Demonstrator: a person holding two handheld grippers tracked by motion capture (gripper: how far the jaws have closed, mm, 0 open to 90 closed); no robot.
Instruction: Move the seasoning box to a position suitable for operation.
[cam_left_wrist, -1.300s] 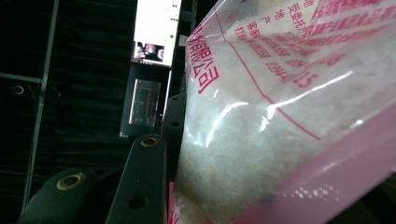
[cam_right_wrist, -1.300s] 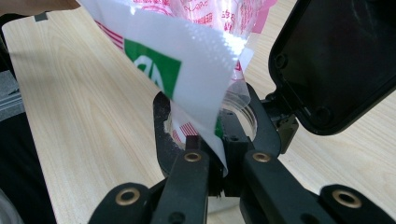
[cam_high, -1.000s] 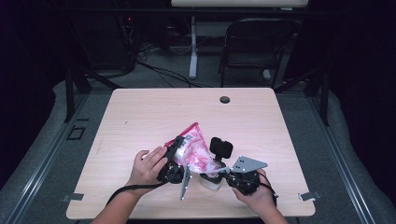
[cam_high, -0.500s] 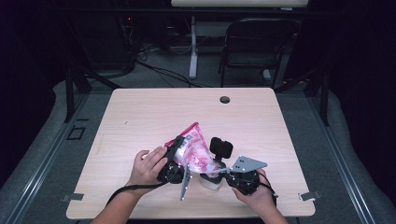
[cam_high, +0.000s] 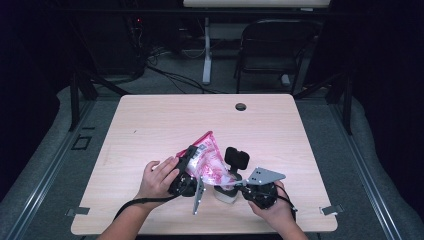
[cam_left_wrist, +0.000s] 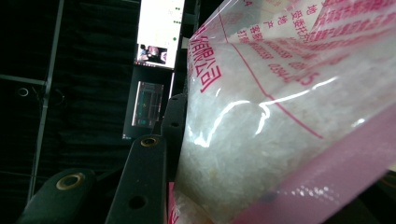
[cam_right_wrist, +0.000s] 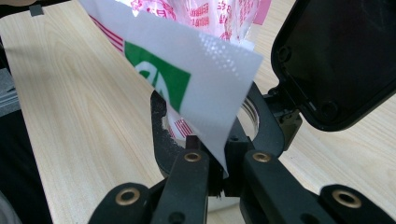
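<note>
Both hands rest low at the table's near edge. The left gripper (cam_high: 190, 167) is clamped partway. The right gripper (cam_high: 240, 184) is pinched tight.

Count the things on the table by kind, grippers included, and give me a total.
Pink and white bag of white grains: 1
White jar with a black flip lid: 1
Hand-held grippers: 2, the left gripper holding the bag's body, the right gripper pinching its corner
Total: 4
</note>
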